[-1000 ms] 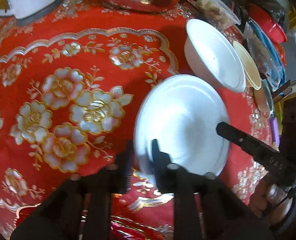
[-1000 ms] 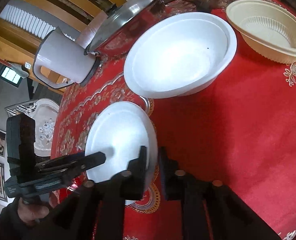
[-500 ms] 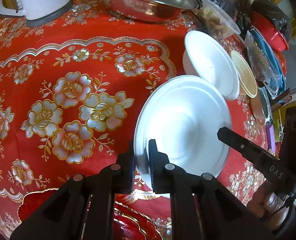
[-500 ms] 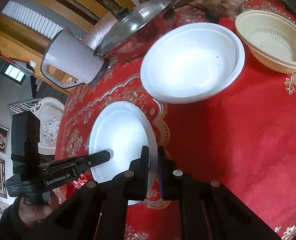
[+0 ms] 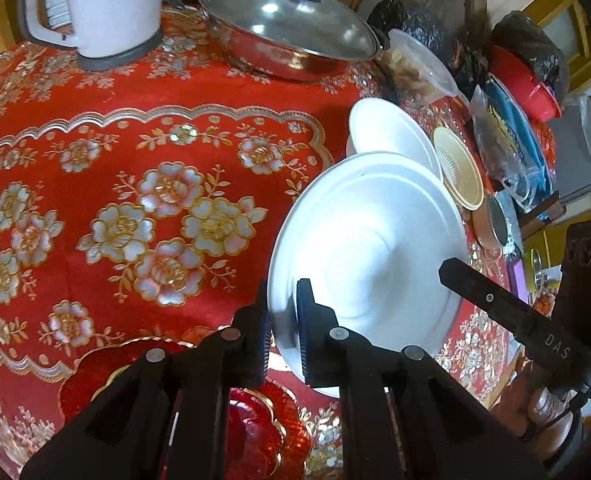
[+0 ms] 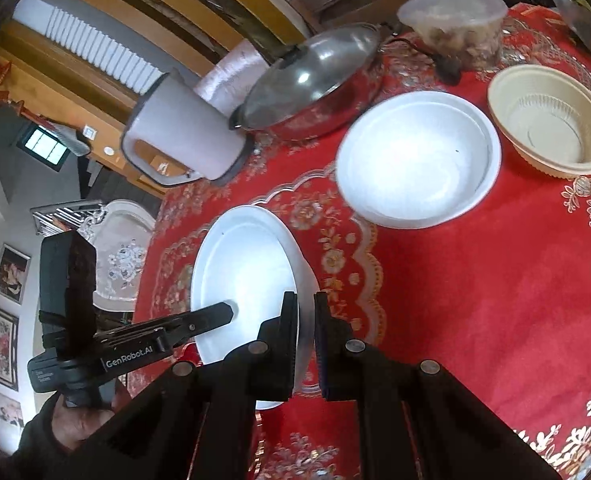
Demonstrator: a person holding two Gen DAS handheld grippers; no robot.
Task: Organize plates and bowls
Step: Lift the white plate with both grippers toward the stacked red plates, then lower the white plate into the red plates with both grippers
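Round white plastic plate pinched at opposite rims by clenched left claw and right claw, hanging mid-frame above red flowered desk, with wide white bowl lying beyond, toward upper right of right-wrist view.

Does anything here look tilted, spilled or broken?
Only the white plate looks odd: it hangs tilted above the red tablecloth, pinched at opposite rims by the left gripper and right gripper. Nothing appears spilled or broken.
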